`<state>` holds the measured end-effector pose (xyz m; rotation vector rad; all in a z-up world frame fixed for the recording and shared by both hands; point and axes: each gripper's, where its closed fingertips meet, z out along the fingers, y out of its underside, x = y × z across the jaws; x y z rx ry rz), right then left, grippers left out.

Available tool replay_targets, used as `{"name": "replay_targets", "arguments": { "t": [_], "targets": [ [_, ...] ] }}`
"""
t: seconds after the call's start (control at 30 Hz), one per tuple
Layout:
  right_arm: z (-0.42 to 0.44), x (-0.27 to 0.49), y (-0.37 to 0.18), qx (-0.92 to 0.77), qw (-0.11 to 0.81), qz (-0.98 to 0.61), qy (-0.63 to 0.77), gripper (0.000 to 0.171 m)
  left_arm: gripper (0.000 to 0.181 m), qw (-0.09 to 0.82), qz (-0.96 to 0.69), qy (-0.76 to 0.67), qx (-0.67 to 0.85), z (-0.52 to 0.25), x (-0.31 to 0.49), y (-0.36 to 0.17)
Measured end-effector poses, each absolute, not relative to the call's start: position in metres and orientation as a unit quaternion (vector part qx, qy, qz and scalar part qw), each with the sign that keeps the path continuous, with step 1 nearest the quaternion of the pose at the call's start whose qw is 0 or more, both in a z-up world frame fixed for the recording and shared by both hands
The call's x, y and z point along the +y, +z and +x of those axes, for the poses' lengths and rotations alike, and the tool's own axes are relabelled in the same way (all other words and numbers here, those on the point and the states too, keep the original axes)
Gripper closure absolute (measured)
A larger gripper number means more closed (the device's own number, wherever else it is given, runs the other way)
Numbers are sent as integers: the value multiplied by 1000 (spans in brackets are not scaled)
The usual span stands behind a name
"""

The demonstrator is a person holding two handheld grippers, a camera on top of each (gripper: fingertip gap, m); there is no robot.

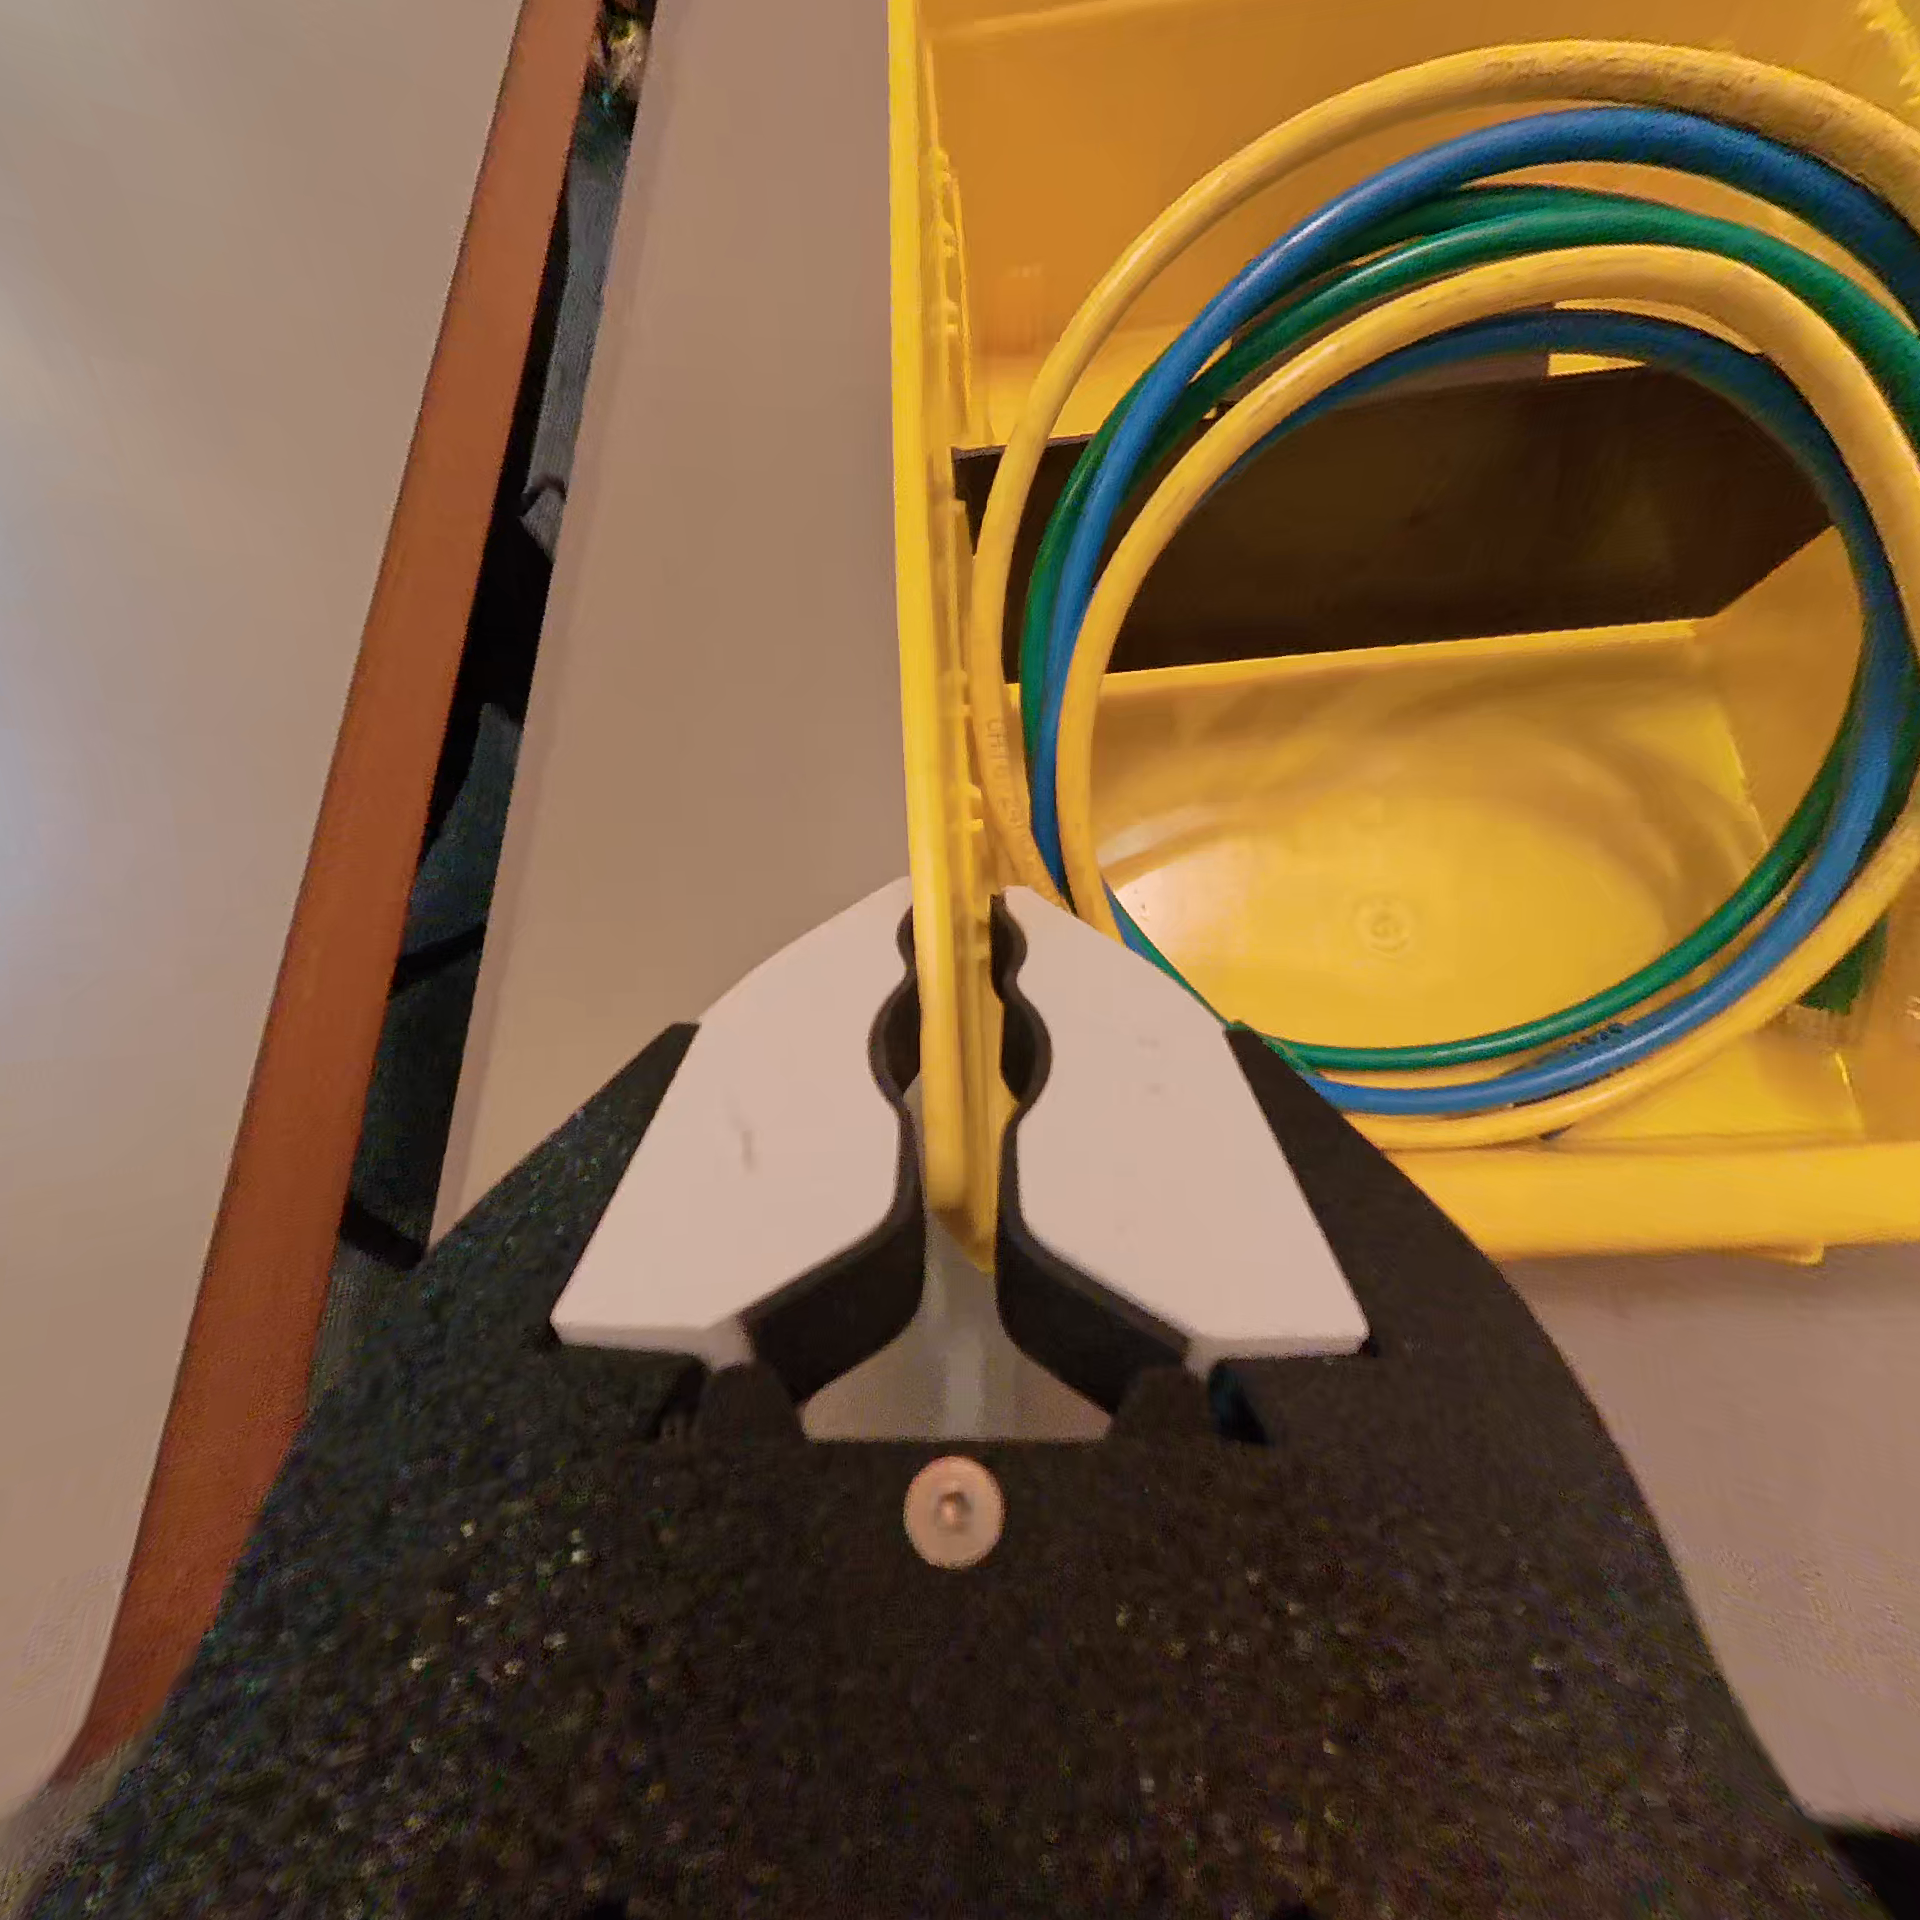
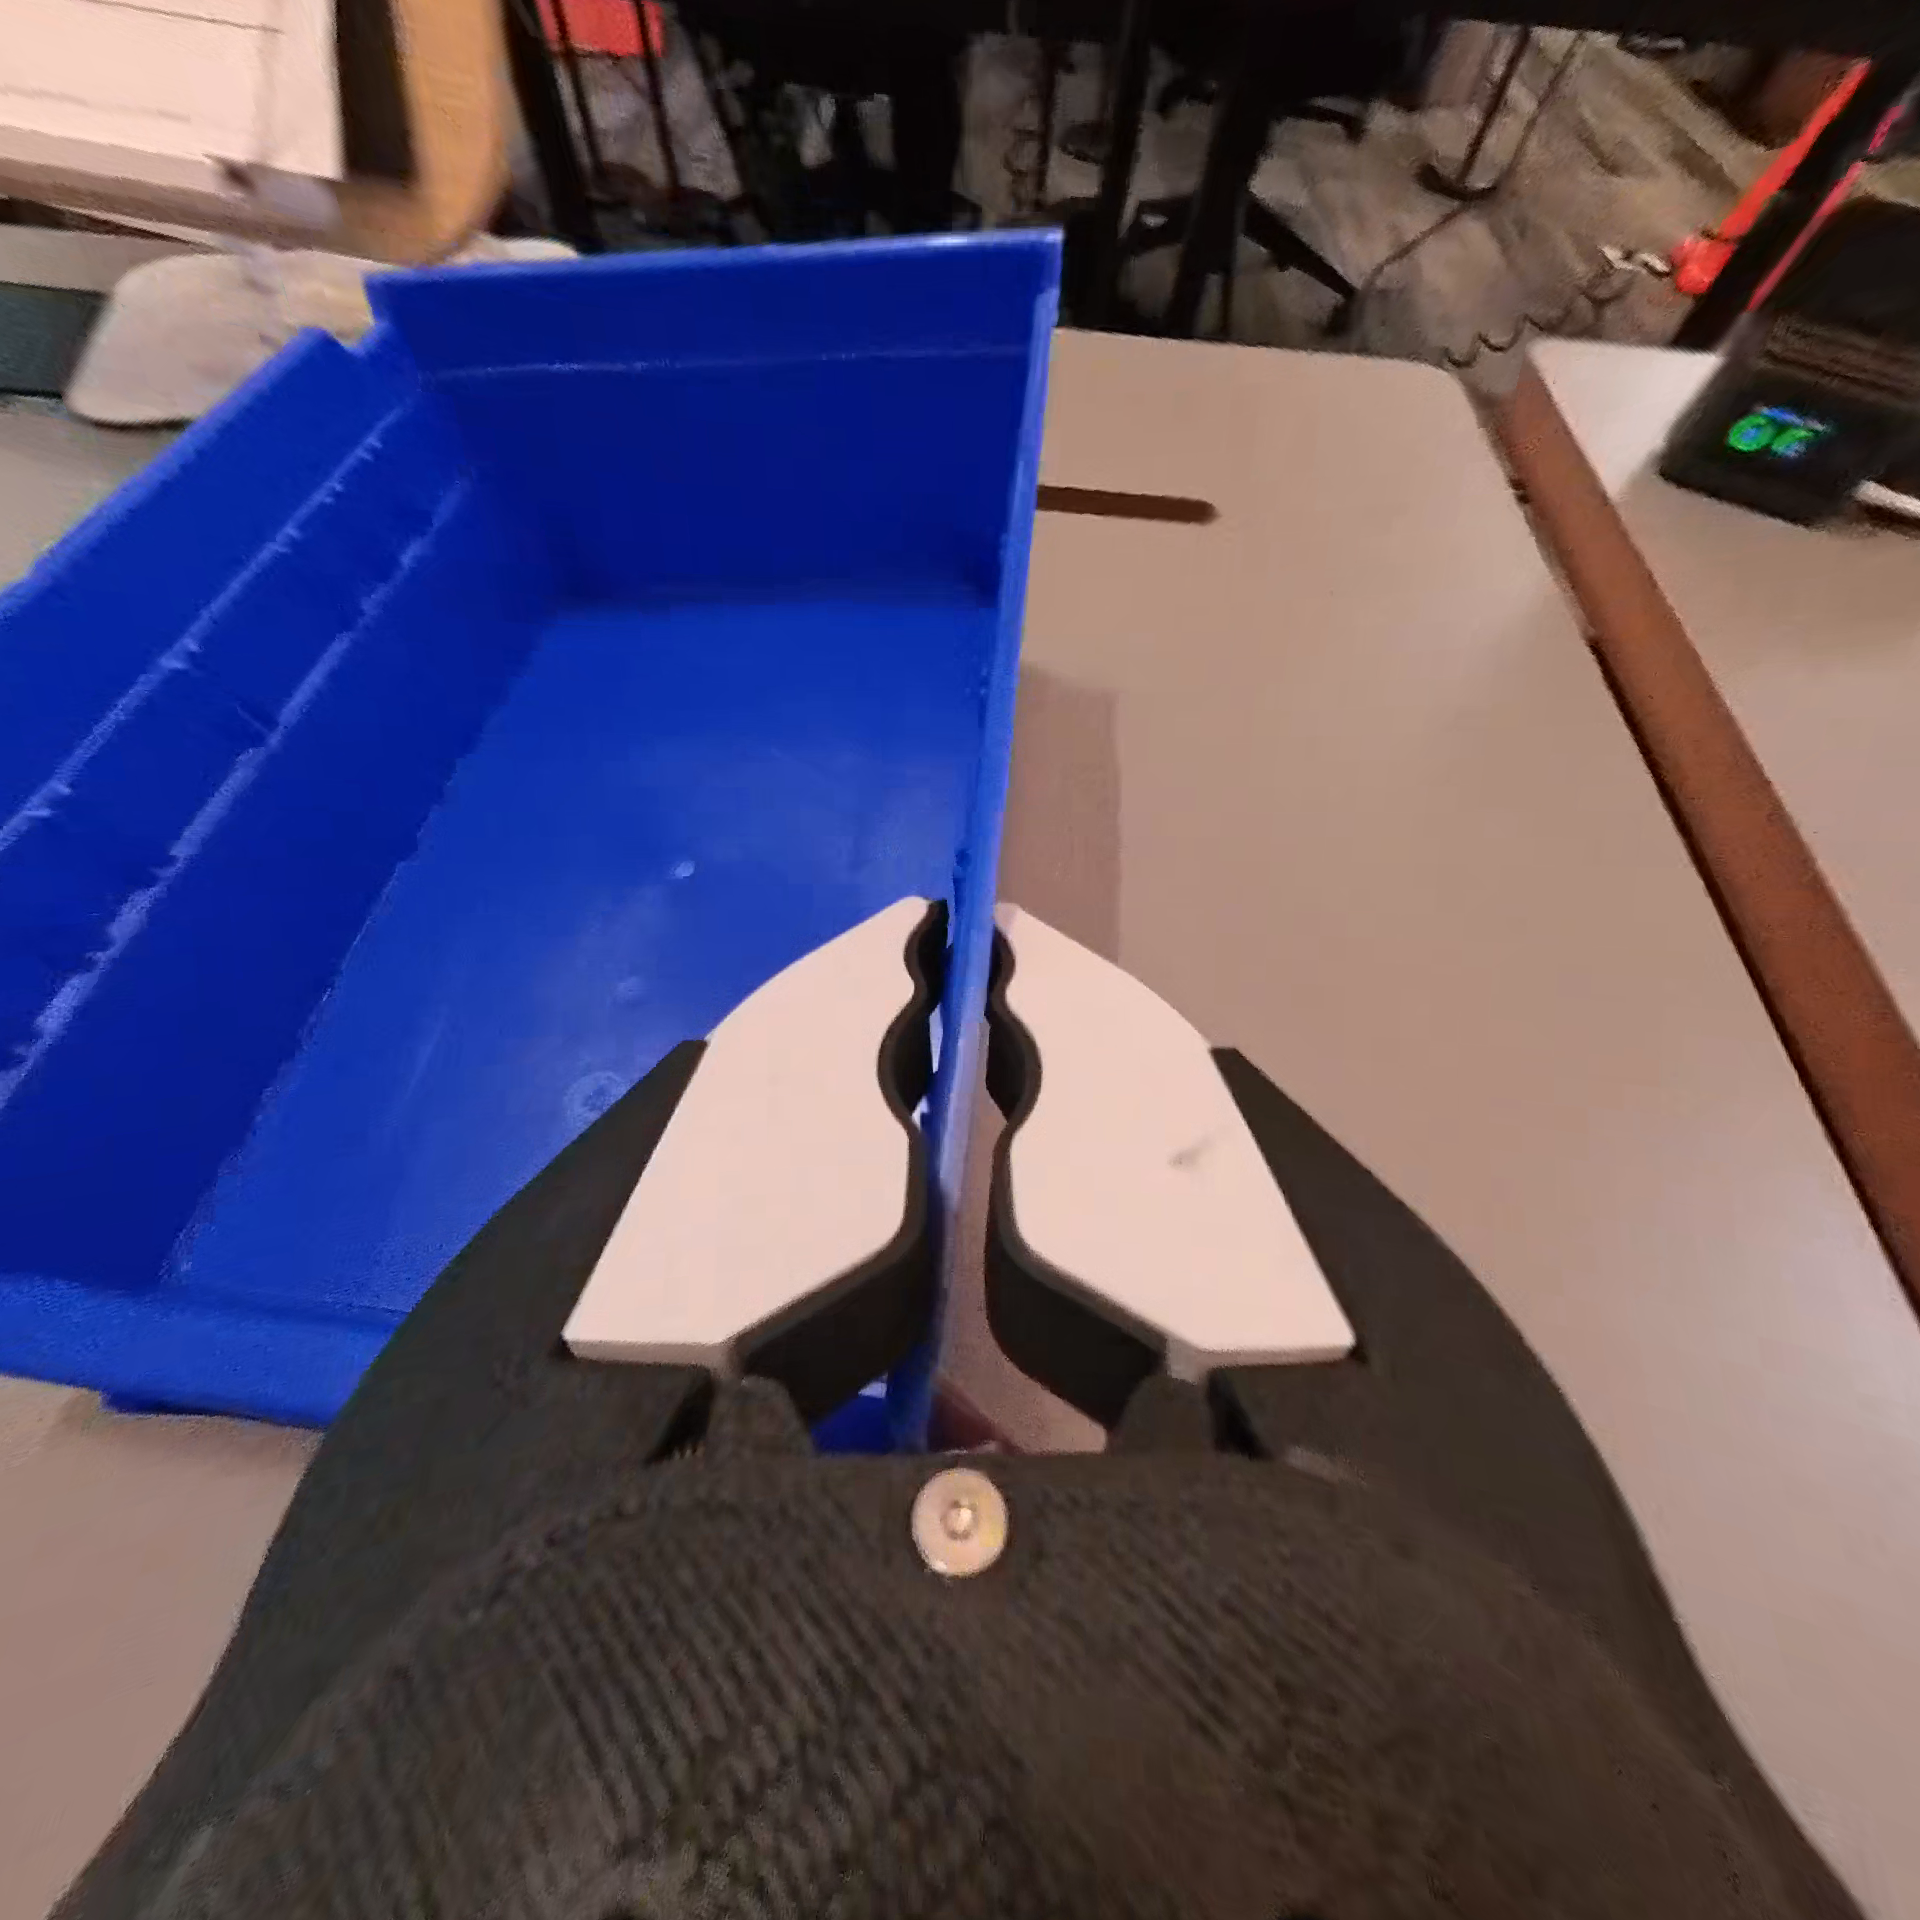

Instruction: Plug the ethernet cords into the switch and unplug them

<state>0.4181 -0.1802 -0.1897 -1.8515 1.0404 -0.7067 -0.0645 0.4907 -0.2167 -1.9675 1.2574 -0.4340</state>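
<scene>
In the left wrist view my left gripper (image 1: 956, 914) is shut on the left side wall of a yellow bin (image 1: 935, 520). Coiled yellow, blue and green ethernet cords (image 1: 1455, 312) lie inside that bin over a black divider or box (image 1: 1455, 520); I cannot tell if this is the switch. In the right wrist view my right gripper (image 2: 971, 920) is shut on the right side wall of a blue bin (image 2: 1013, 623). The inside of the blue bin that shows holds nothing.
Both bins rest on a pale table (image 2: 1351, 831) with a brown edge (image 2: 1714, 779). A dark slot (image 2: 1127, 509) is in the table beyond the blue bin. A black device with a green display (image 2: 1787, 436) stands on the neighbouring table at the right. Clutter fills the background.
</scene>
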Motion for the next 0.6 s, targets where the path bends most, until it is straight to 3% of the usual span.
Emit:
{"name": "replay_targets", "arguments": {
  "t": [0.23, 0.43, 0.57, 0.6],
  "targets": [
    [429, -220, -211, 481, 465, -698, -256, 167, 174, 372, -743, -190, 523, 26, 508, -217],
    [430, -221, -210, 471, 467, -700, -266, 166, 174, 372, -744, -186, 524, 43, 509, -217],
    [429, -223, -194, 480, 499, -670, -269, 129, 171, 378, -728, -176, 544, 42, 508, -216],
    [428, -227, -180, 482, 512, -653, -281, 109, 169, 378, -726, -164, 550, 41, 508, -215]
  ]
}}
